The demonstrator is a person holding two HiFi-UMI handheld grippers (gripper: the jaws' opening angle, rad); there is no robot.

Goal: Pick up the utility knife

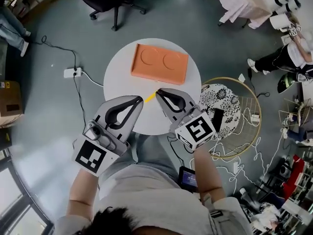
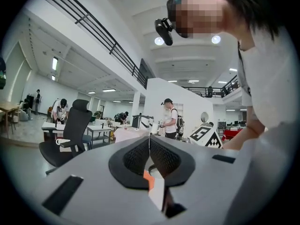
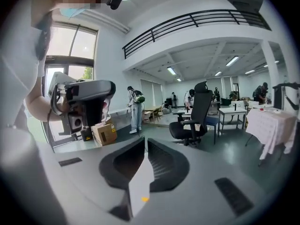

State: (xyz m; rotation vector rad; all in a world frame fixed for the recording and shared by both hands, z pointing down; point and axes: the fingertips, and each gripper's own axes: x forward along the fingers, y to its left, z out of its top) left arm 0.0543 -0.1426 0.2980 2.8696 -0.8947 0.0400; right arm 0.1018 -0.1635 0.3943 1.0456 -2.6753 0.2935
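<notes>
we see the yellow utility knife [image 1: 150, 97] lying on the round white table [image 1: 117, 72], between the tips of our left gripper [image 1: 141, 100] and right gripper [image 1: 157, 91]. both grippers' jaws are pressed together on nothing. an orange tray [image 1: 160, 63] lies beyond.

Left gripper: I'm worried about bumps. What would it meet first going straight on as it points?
Likely the orange tray, in line with the left gripper; height is unclear, so it may pass above.
</notes>
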